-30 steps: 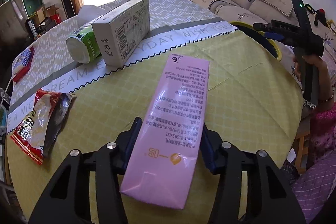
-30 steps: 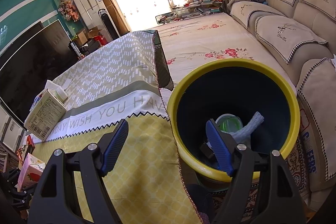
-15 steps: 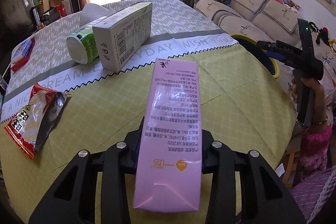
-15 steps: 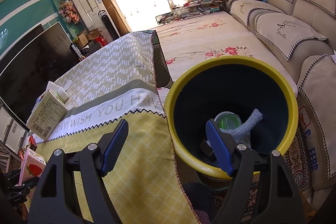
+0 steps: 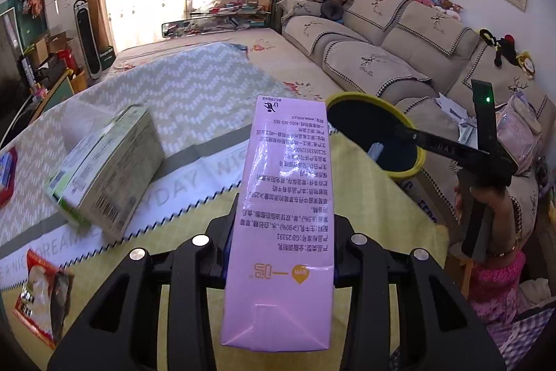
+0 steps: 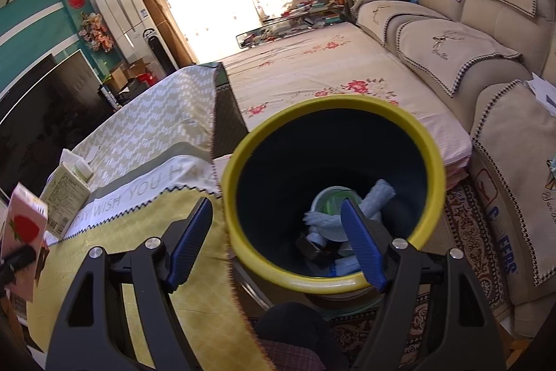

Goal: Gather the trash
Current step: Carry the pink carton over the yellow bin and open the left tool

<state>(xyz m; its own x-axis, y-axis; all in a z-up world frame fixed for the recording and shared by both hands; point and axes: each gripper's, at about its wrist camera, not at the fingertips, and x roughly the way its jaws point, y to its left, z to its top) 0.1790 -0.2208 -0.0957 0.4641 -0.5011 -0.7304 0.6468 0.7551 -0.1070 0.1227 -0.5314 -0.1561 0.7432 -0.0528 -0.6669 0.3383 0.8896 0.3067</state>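
Pinching the pink milk carton (image 5: 283, 214) lengthwise above the tabletop (image 5: 215, 207), the left tongs (image 5: 281, 252) held it pointing toward the yellow-rimmed trash bin (image 5: 378, 134). The right tongs (image 6: 276, 246) hung spread wide over that bin's mouth, gripping nothing, with discarded items inside.

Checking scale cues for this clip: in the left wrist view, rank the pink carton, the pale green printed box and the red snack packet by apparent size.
1. Pink carton, inflated by nearness, clamped in the left gripper.
2. Pale green printed box.
3. Red snack packet, partly cut off at the edge, so unsure.
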